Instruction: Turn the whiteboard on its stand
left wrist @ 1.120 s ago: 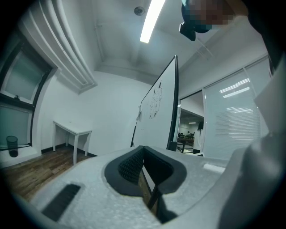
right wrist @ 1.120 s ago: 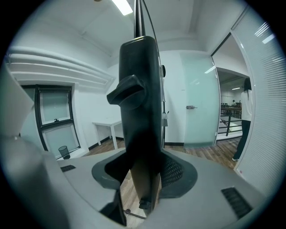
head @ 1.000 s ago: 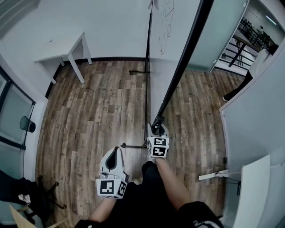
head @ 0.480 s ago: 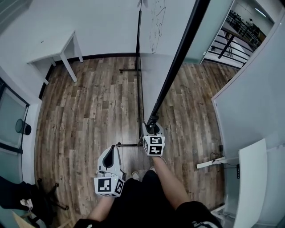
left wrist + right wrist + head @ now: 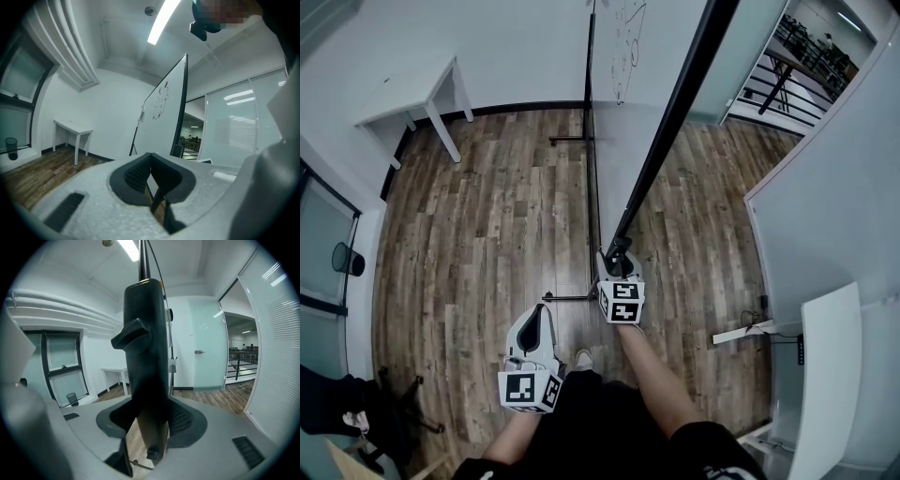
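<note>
Held the whiteboard (image 5: 642, 122) by its black frame (image 5: 675, 122), with the right gripper (image 5: 619, 262) closed hard on the near end of that edge. Found that same dark frame (image 5: 145, 357) filling the right gripper (image 5: 150, 420) in its own view, pinched between the two jaws and running up well past them. Saw the board (image 5: 161, 122) tilted on its stand (image 5: 567, 298), its white face with a few marker scribbles turned up and to the left of the right jaws, its far end reaching straight ahead of them.

Carried the left gripper (image 5: 539, 319) lower and to the left of the right jaws, apart from board and stand. Read the left gripper (image 5: 150, 161) as closed in its own view, jaws together at the tips and gripping nothing. Looked past those jaws at a dark leg of the stand (image 5: 133, 140) ahead.

Stood on a wooden floor (image 5: 487, 216), with one shoe (image 5: 583, 359) just right of the left jaws. Noted a white table (image 5: 412, 103) against the wall, far ahead and left of both pairs of jaws, and a dark bin (image 5: 347, 258) well to the left of the left jaws. Made out a frosted glass door (image 5: 204, 362) beyond the right jaws, slightly to their right.
</note>
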Demonstrator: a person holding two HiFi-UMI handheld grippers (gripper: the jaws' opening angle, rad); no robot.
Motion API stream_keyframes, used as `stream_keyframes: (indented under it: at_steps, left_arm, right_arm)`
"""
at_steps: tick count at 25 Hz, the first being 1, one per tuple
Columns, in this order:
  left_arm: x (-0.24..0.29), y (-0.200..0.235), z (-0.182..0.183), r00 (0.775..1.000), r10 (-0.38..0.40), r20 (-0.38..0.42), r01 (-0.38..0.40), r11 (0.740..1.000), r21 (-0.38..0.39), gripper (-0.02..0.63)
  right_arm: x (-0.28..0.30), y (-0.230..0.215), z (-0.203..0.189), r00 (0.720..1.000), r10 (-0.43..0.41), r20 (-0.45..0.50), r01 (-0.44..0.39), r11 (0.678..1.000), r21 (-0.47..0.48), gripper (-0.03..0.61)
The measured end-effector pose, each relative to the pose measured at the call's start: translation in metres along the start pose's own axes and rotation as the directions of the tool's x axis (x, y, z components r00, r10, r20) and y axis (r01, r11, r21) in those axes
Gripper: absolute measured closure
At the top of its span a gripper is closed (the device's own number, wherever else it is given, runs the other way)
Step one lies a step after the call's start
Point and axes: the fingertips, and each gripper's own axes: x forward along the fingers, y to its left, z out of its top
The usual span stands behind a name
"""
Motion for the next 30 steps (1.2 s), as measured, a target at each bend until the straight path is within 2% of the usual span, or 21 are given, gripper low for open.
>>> stream_keyframes:
  at_steps: [9,30]
  left_arm:
    - [-0.038,-0.013,-0.010,1.000,0.000,-0.005,0.000,1.000,0.004,0.598]
    - [-0.174,-0.063,-0.033,1.000,-0.008,0.013,0.008,1.000,0.007,0.598]
  right_arm:
    - [-0.034,0.013,-0.015,1.000,0.003,0.007,-0.003,1.000,-0.002,0.391]
    - [-0.146,0.060,-0.062,1.000,0.013,0.019,-0.012,1.000,-0.004,0.391]
